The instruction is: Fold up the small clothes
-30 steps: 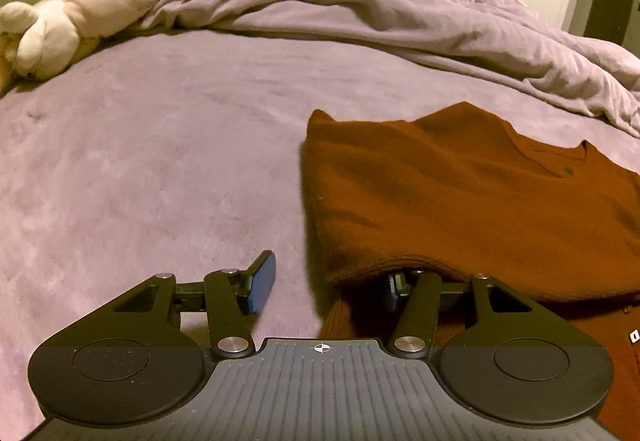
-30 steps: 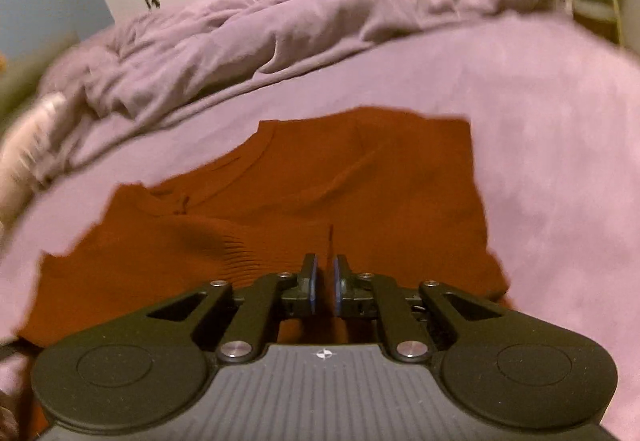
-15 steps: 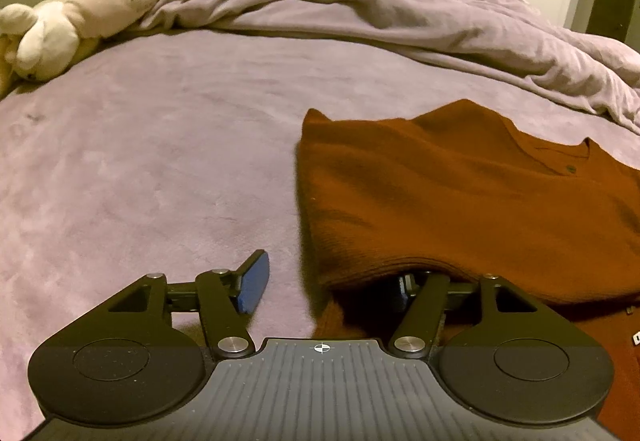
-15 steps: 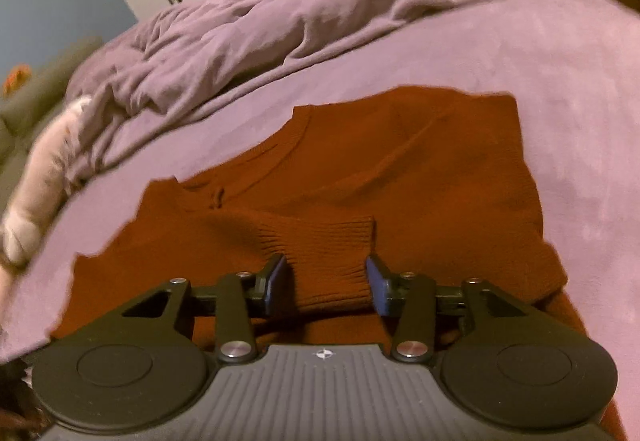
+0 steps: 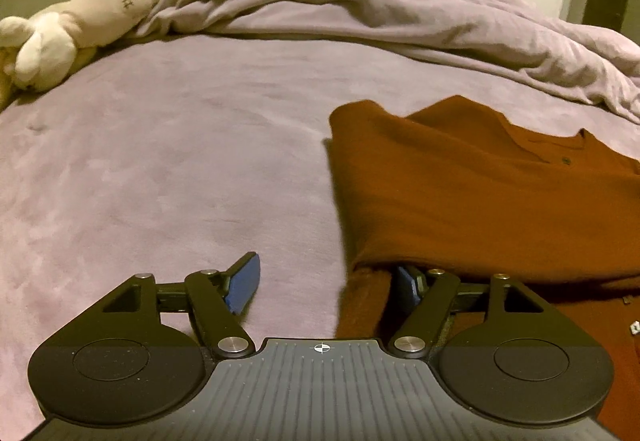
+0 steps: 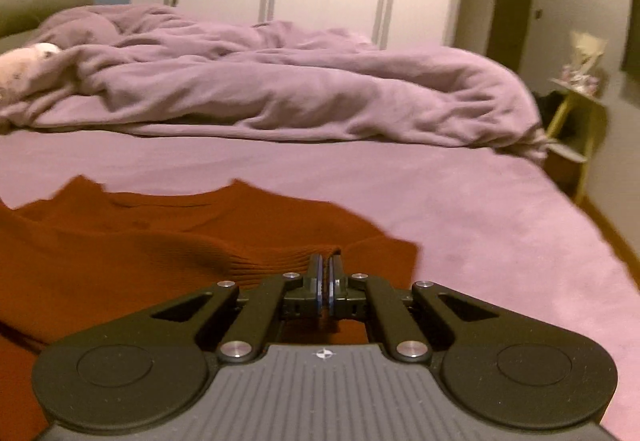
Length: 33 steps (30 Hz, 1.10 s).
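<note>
Purple bed with a white plush toy by its far left edge. On it lies a rust-brown sweater, partly folded. Left gripper is wide open, one finger tucked under the sweater. Right gripper pinches the ribbed cuff.

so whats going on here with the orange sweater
A person with a handheld gripper in each hand is folding a rust-orange sweater on a purple bed. The right gripper has its jaws shut on the sweater's ribbed cuff. The left gripper is open, one jaw tucked under the folded edge, the other on the bed.
</note>
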### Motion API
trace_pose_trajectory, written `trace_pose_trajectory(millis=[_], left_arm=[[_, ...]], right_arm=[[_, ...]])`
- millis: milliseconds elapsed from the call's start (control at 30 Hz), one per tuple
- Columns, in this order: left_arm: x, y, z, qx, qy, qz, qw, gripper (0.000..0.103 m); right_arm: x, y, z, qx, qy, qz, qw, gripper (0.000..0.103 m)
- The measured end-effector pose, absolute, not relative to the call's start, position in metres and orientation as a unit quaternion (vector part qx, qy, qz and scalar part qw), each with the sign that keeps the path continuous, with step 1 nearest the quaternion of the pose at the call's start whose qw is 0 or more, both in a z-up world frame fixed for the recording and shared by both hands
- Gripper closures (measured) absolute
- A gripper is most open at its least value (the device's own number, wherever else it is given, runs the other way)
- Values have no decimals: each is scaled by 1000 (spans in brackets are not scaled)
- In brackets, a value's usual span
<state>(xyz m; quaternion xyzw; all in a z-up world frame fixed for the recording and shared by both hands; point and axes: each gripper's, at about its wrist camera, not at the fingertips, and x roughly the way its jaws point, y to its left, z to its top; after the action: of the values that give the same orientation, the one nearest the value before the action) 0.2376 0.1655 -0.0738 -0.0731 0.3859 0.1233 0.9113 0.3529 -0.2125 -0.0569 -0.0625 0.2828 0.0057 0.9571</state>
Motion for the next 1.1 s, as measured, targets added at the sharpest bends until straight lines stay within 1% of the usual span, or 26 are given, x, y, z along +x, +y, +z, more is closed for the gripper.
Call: trace_pose_trajectory(millis=[200, 267, 333, 400, 467, 533, 600, 733, 833, 900, 967, 1000, 1100], left_arm=[[238, 162, -73, -69, 388, 122, 911, 27], [234, 165, -69, -76, 393, 121, 908, 26], [226, 167, -61, -82, 391, 116, 909, 26], [214, 165, -46, -75, 374, 113, 917, 26], [209, 158, -31, -63, 345, 111, 930, 22], [216, 149, -20, -59, 322, 95, 940, 18], [232, 137, -17, -57, 305, 75, 948, 16], [274, 112, -35, -77, 312, 36, 946, 16], [301, 99, -61, -98, 343, 39, 933, 17], [310, 96, -78, -100, 363, 53, 925, 16], [309, 90, -87, -62, 350, 57, 933, 13], [307, 88, -90, -49, 345, 53, 936, 12], [305, 87, -91, -43, 343, 53, 937, 12]], right_arm=[[360, -223, -70, -127, 274, -38, 953, 103], [364, -229, -74, -119, 285, -40, 950, 103], [364, -240, -73, -87, 299, -45, 949, 103], [358, -243, -71, -65, 301, -32, 951, 103], [353, -236, -69, -64, 297, 0, 953, 103], [351, -220, -68, -67, 294, 33, 953, 103], [357, -198, -67, -62, 296, 69, 951, 102], [375, -145, -70, -60, 314, 149, 936, 103], [386, -120, -89, -111, 330, 172, 922, 102], [390, -126, -103, -143, 323, 146, 924, 103], [397, -144, -113, -181, 321, 87, 926, 103], [402, -162, -117, -183, 322, 63, 927, 103], [409, -199, -112, -142, 329, 37, 933, 103]])
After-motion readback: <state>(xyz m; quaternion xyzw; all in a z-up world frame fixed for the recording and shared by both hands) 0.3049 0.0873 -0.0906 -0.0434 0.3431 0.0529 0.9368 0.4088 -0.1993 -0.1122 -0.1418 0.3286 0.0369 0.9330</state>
